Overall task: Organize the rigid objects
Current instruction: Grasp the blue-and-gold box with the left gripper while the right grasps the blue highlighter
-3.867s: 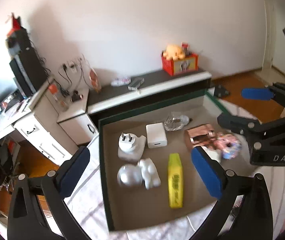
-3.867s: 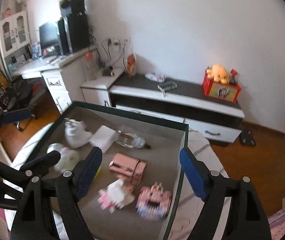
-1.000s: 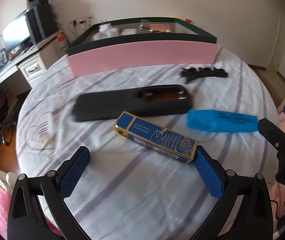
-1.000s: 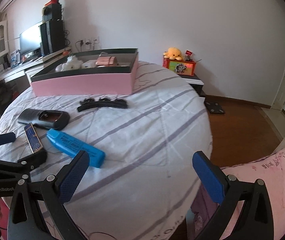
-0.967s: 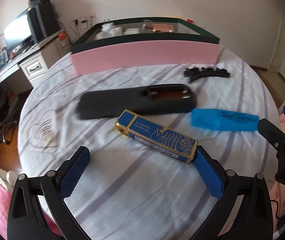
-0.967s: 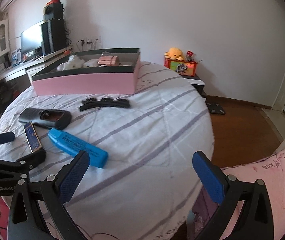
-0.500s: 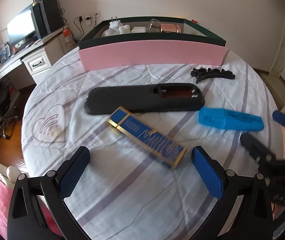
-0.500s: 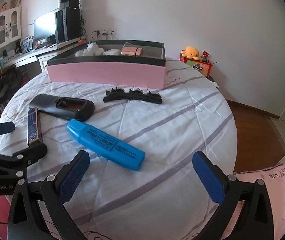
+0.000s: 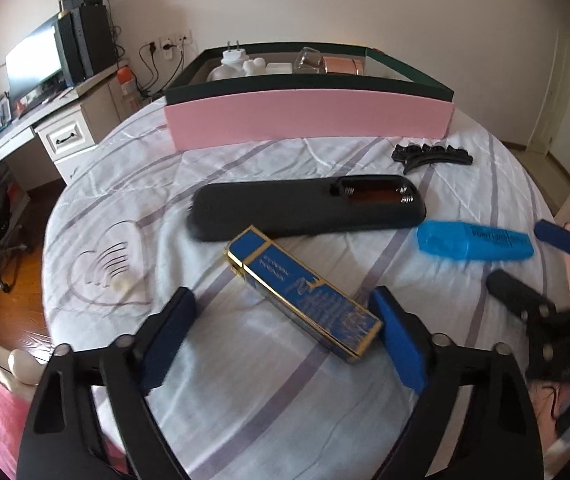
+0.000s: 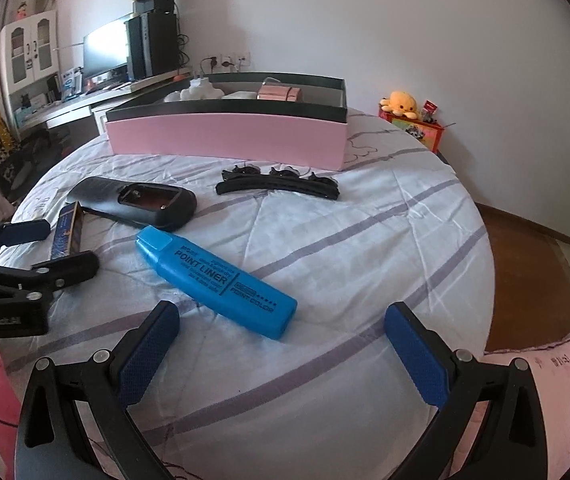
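On the round bed lie a blue and gold box (image 9: 303, 292), a black remote (image 9: 305, 210) with its battery bay open, a blue highlighter (image 9: 475, 240) and a black hair clip (image 9: 431, 156). My left gripper (image 9: 285, 334) is open, its pads on either side of the near end of the blue box. My right gripper (image 10: 281, 354) is open and empty, just short of the blue highlighter (image 10: 215, 274). The pink box (image 9: 309, 118) with a green rim stands behind and holds several objects. The remote (image 10: 137, 200), hair clip (image 10: 277, 184) and blue box (image 10: 67, 230) also show in the right wrist view.
A white desk (image 9: 45, 128) with a monitor stands to the far left. A low cabinet with an orange plush toy (image 10: 403, 104) is beyond the bed on the right. Wooden floor (image 10: 525, 264) lies past the bed edge.
Both grippers came away from the box and dropped low over the bed. Over the last second the left closed in on the blue box and the right on the highlighter.
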Demonstrator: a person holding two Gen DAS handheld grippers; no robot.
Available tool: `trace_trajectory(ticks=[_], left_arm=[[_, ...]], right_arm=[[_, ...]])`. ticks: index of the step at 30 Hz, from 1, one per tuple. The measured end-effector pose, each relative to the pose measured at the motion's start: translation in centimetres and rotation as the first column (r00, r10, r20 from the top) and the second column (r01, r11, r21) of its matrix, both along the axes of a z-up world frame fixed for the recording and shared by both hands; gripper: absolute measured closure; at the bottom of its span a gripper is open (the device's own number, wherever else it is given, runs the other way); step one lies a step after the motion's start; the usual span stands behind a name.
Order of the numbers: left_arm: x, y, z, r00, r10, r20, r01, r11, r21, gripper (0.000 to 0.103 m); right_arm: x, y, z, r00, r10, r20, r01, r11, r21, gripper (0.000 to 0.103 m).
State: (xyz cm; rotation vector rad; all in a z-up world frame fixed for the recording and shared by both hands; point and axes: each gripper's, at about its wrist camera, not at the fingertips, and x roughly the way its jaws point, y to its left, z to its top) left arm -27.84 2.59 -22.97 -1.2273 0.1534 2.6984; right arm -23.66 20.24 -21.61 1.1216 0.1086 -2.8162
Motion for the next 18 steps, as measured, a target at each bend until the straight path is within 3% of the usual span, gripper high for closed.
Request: trace_trajectory(ticks=[6, 12, 18], left_arm=[[1.2, -1.3, 0.5, 1.0, -0.004, 0.01, 0.005, 1.0, -0.014, 0.032], [-0.3, -1.4, 0.5, 1.0, 0.016, 0.011, -0.017, 0.998, 0.065, 0.036], [-0.3, -1.3, 0.4, 1.0, -0.009, -0.01, 0.01, 1.0, 0.027, 0.065]], right_arm=[[-0.2, -0.1, 0.1, 1.0, 0.025, -0.003, -0.025, 1.0, -0.002, 0.0], [-0.9, -0.3, 0.0, 0.999, 0.044, -0.015, -0.044, 0.999, 0.011, 0.0], [-1.7, -0.3, 0.2, 0.995, 0.103, -0.013, -0.103, 0.994, -0.022, 0.001]])
